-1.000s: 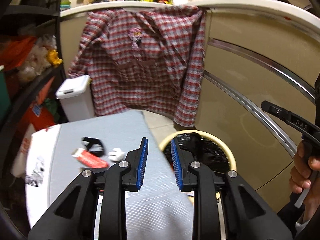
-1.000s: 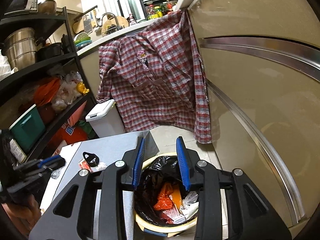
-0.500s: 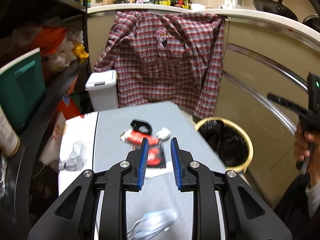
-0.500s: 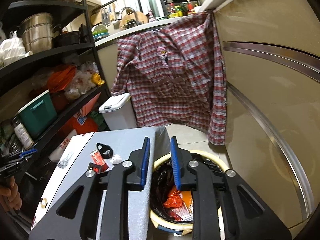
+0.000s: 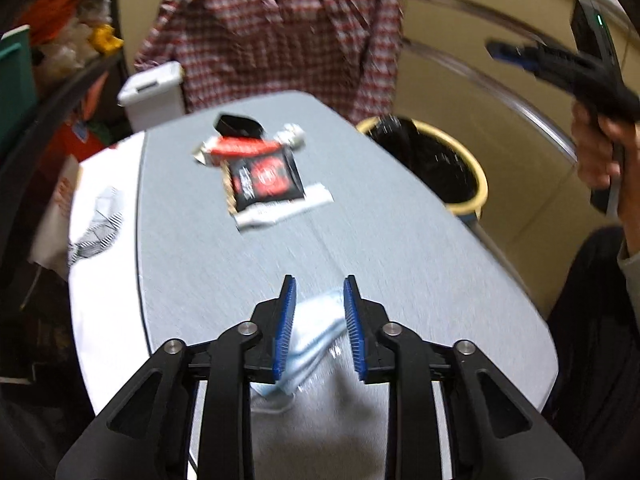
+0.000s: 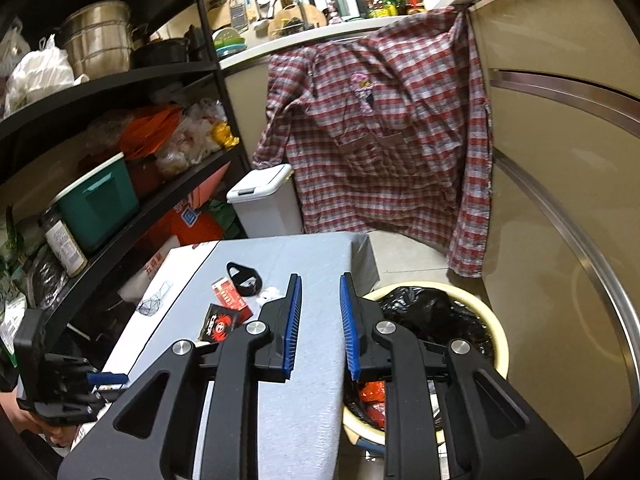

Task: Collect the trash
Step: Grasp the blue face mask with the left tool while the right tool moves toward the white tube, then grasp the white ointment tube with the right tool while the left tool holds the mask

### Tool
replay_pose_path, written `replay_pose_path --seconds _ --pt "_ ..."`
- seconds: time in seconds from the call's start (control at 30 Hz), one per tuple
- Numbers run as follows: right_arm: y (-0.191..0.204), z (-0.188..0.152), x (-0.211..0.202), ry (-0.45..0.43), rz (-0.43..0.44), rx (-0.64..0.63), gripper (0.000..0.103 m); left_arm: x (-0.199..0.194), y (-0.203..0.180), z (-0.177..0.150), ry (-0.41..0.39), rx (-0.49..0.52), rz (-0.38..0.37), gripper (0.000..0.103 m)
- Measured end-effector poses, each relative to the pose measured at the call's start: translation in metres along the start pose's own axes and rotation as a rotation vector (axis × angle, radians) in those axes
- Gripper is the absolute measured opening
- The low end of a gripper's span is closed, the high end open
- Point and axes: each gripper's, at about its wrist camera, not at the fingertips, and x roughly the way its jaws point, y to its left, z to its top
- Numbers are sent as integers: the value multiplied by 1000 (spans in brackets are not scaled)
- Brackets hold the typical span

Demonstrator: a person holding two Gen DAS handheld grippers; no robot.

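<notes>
Left wrist: left tongs (image 5: 318, 324) opening astride a pale wrapper (image 5: 308, 338) lying diagonally; right tongs (image 6: 318, 326) narrow, empty.

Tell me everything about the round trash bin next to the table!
The trash bin is round and pale yellow, looks like plastic, and stands upright on the floor against the gray table's edge, below the plaid shirt. A black bag lines it. It's open on top, with red and orange wrappers inside.
</notes>
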Motion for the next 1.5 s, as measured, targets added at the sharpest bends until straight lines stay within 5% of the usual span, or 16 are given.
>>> replay_pose_path --seconds 0.07,0.57,0.7,0.8,1.03,1.3,1.5 --pt "7 -2 4 12 5 -11 20 6 -3 -5 25 29 -6 39" --pt "56 -36 64 169 93 -79 20 42 -9 -24 184 169 45 42" --pt "69 -46 88 211 130 -105 22 44 6 -18 176 119 52 12" --pt "79 -54 108 242 157 -119 25 40 24 -10 149 48 75 7" --pt "100 -80 167 330 182 -182 42 36 60 4 122 -134 109 7" --pt "117 -96 206 389 198 -297 56 42 76 4 145 -208 97 8" --pt "124 -102 218 419 227 -355 63 32 82 9 110 -230 71 29"
